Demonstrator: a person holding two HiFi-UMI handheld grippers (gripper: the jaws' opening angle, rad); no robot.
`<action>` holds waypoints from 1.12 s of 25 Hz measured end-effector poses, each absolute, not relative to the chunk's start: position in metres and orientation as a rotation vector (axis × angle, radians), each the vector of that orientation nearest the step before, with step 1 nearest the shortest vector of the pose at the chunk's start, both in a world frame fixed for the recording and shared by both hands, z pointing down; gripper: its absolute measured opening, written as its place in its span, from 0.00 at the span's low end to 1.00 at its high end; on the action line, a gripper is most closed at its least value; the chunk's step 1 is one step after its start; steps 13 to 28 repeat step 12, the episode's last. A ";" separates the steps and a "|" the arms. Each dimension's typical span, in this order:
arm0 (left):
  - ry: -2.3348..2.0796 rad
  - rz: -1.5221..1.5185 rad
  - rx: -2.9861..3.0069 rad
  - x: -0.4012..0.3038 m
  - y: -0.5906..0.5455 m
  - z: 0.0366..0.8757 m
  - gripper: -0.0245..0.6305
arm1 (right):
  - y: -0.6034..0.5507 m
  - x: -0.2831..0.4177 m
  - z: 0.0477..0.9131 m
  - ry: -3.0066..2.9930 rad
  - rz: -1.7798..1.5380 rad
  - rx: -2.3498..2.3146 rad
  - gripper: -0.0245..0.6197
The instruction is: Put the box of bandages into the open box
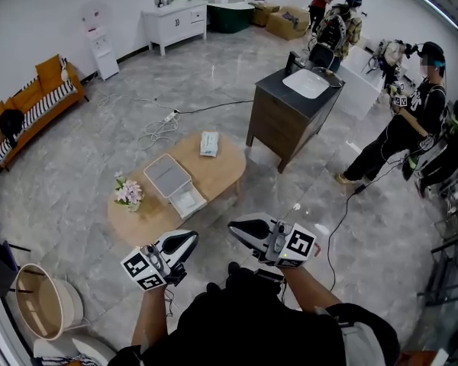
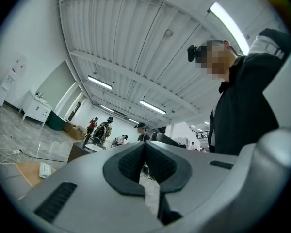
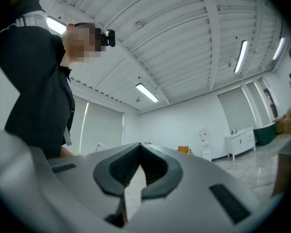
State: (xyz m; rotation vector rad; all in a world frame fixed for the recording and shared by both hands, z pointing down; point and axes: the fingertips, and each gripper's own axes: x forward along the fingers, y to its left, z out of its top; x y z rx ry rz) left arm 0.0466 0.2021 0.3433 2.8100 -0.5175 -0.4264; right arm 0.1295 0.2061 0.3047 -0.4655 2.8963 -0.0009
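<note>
The box of bandages (image 1: 208, 143), small and pale, lies at the far end of the oval wooden table (image 1: 223, 175). The open box (image 1: 175, 187) is white and sits mid-table, with its lid laid open beside its tray. My left gripper (image 1: 186, 242) and right gripper (image 1: 235, 229) are held close to my body, short of the table's near edge and well apart from both boxes. Both point toward the table. In the left gripper view the left gripper (image 2: 144, 144) has its pads pressed together with nothing between them. The right gripper (image 3: 138, 147) looks the same in its own view.
A small bunch of flowers (image 1: 127, 192) stands at the table's left end. Beyond the table are a dark cabinet with a sink (image 1: 290, 117), a power strip and cable (image 1: 164, 122) on the floor, and several people at the back right. A round basket (image 1: 44, 302) sits near my left.
</note>
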 end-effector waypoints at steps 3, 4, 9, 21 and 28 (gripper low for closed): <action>-0.491 -0.425 2.815 0.048 0.206 0.343 0.06 | 0.210 0.128 0.300 2.887 0.011 -0.476 0.05; -0.479 -0.433 2.815 0.049 0.207 0.341 0.06 | 0.213 0.128 0.297 2.880 0.013 -0.480 0.05; -0.415 -0.439 2.808 0.060 0.207 0.344 0.06 | 0.222 0.134 0.294 2.856 0.015 -0.505 0.05; -0.384 -0.416 2.815 0.065 0.208 0.346 0.06 | 0.224 0.141 0.301 2.859 -0.004 -0.545 0.05; -0.384 -0.416 2.815 0.065 0.208 0.346 0.06 | 0.224 0.141 0.301 2.859 -0.004 -0.545 0.05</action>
